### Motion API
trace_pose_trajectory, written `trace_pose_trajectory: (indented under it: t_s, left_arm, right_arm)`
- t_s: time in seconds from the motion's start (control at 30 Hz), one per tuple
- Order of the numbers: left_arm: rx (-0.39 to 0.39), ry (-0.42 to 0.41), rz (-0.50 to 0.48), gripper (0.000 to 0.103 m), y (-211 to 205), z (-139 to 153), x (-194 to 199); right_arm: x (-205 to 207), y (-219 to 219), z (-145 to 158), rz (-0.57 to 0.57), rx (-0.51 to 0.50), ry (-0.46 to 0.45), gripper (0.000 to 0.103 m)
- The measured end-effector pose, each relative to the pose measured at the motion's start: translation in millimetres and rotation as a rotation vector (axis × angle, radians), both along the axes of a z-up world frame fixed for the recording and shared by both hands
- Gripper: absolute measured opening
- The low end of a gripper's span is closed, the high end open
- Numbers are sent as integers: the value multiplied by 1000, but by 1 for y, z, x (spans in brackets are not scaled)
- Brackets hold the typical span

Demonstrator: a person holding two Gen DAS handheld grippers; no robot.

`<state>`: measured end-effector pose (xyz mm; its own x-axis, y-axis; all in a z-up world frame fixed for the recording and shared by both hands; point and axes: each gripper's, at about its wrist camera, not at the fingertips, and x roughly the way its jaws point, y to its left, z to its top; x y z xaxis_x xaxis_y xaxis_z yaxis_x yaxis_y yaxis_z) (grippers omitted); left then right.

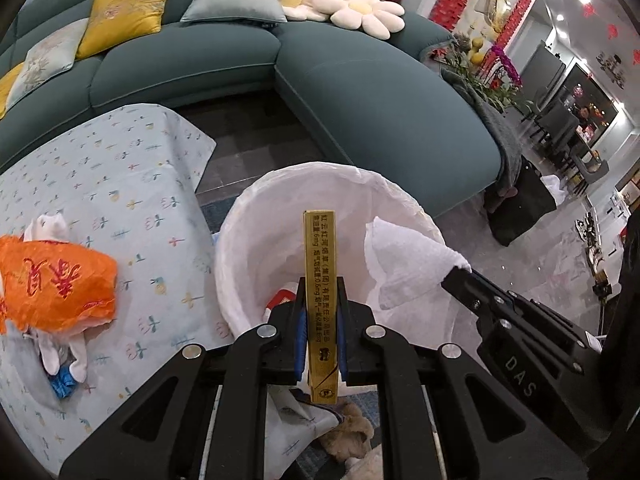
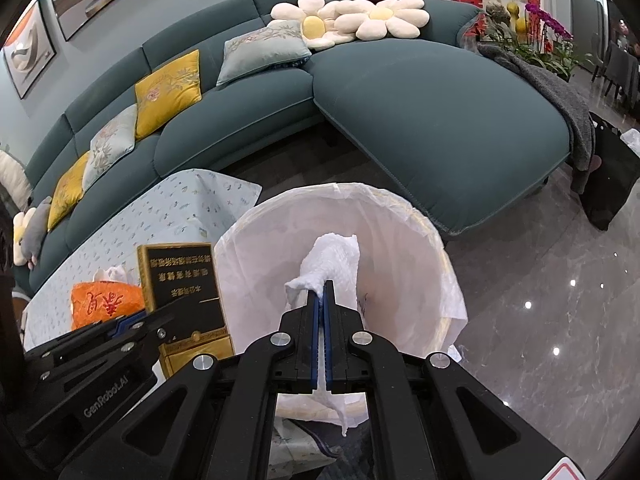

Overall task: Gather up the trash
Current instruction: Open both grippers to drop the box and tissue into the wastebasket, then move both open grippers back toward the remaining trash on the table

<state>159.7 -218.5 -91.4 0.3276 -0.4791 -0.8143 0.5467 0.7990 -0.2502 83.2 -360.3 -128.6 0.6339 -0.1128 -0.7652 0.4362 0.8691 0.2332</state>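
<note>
Two bits of trash are pinched right now: the left hand-held gripper (image 1: 320,284) is clamped on a gold cigarette box (image 1: 319,280), edge-on and upright, over the white-lined bin (image 1: 248,240). At 3 o'clock, the right hand-held gripper (image 2: 322,290) is closed tight on a crumpled tissue (image 2: 332,260) above the same bin. An orange bag (image 1: 60,284) sits on the counter (image 1: 132,184) at 9 o'clock.

- Our right gripper (image 2: 322,289): jaws clamped on a crumpled white tissue (image 2: 332,264), held over the bin's mouth.
- White-lined waste bin (image 2: 452,280): on the floor beside the table.
- Our left gripper (image 2: 132,326): at left, gripping a gold-and-black carton (image 2: 182,280).
- Orange plastic bag (image 2: 106,304): on the patterned tablecloth (image 2: 192,204).
- Teal sofa (image 2: 420,120): behind, with cushions.
</note>
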Motion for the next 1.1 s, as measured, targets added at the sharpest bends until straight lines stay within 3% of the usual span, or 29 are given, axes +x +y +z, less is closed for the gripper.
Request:
trace_pose_trajectory:
  t_s: [0.07,0.13,0.17,0.2,0.43,0.6,0.93,1.1]
  left_arm:
    - [-2,4,6,15,-1,-1,1]
    - [6,5,23,35,0,-1,2]
    - [14,-5,39,43,2,-1,1]
    - [12,-15,51,46,5,0,1]
    - [8,-7,88,53,21,5,2]
    - [7,-23,125,62,41,10,-2]
    - [-1,-16,246,69,108,14,-2]
    - [15,-33,322,79,149,15,-1]
  right_arm:
    - [1,0,1,4,-6,0,5]
    - [1,2,3,-7,-18,-2,20]
    - [0,2,5,-23,-29,-6,34]
    - [-1,2,6,-32,-37,-8,37]
    - [-1,10,15,-16,-46,-13,40]
    - [-3,24,25,-4,-71,-22,48]
    - [-2,63,39,52,-100,-22,54]
    - [3,92,43,103,-111,-17,58]
